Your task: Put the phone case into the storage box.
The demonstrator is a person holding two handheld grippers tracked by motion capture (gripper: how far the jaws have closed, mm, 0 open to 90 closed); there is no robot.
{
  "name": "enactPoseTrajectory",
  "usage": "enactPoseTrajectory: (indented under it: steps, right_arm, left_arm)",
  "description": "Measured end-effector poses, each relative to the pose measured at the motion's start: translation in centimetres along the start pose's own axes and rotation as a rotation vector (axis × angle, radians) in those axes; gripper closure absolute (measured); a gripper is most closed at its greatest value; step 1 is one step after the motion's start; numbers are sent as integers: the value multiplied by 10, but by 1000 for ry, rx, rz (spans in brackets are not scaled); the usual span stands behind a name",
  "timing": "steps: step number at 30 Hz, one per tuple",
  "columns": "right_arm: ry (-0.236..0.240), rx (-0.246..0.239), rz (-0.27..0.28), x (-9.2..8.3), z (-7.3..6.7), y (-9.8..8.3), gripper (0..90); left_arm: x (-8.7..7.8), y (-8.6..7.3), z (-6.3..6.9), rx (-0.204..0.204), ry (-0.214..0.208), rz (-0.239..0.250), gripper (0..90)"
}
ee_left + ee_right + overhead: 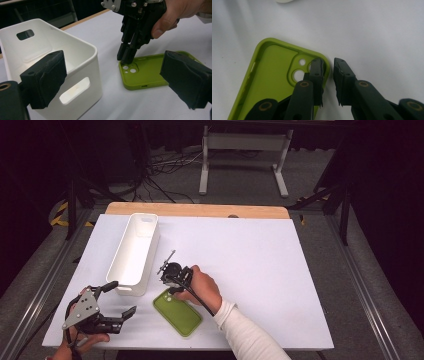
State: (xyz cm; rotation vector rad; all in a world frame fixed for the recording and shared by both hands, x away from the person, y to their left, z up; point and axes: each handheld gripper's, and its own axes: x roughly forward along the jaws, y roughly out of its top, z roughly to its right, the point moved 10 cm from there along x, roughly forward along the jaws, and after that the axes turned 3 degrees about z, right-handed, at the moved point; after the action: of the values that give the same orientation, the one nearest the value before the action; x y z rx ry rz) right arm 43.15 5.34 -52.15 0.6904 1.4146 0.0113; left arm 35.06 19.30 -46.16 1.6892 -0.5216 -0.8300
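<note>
right gripper (pixel 328 82): jaws straddled green phone case (pixel 274 82) corner wall, not yet pinching | left gripper (pixel 112 82): spread, empty | case judged light, flexible; take the rim.

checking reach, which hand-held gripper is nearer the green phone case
Right. The right hand-held gripper straddles the rim of the green phone case at its camera-hole corner; the left hand-held gripper hangs open off to the side, apart from it.
</note>
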Motion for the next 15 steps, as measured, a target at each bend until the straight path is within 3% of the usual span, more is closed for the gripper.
enactPoseTrajectory:
  steps: [6,15]
  right_arm:
    - [3,-9,-28,0,-2,1,825]
    - [-33,-18,2,0,0,0,861]
  left_arm:
    - [1,-1,0,1,-8,-8,76]
    - [2,-1,0,-6,-7,-3,78]
